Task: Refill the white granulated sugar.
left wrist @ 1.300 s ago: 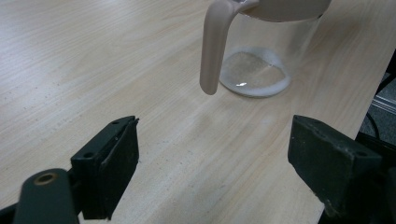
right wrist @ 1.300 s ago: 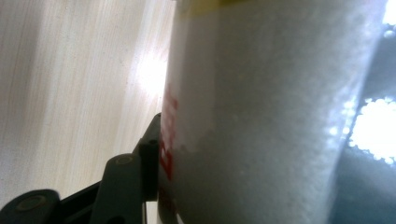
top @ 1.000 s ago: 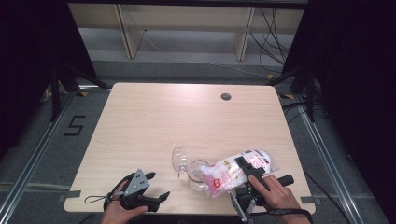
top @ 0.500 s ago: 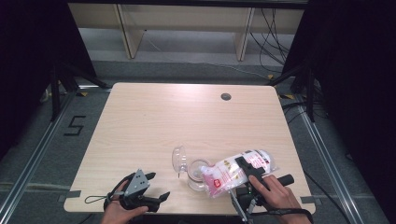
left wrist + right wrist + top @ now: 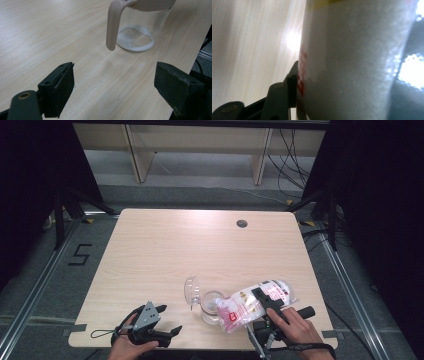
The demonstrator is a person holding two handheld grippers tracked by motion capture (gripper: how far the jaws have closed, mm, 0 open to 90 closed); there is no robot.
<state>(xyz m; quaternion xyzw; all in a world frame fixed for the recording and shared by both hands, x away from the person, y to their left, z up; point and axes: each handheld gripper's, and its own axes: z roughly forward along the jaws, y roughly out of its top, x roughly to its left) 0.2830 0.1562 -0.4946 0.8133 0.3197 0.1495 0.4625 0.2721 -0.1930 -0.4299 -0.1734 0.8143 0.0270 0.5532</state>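
Light wood table [image 5: 165, 250]; 1 glass jug [image 5: 210, 306] standing near front edge.

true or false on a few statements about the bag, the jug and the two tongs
1. The right tongs grip a clear bag of white grains. True.
2. The bag lies flat on the table. False: it is held tilted, one end over the jug.
3. The jug is full to the brim. False: a thin white layer covers its bottom.
4. The left tongs are open and hold nothing. True.
5. The jug's lid is hinged open. True.
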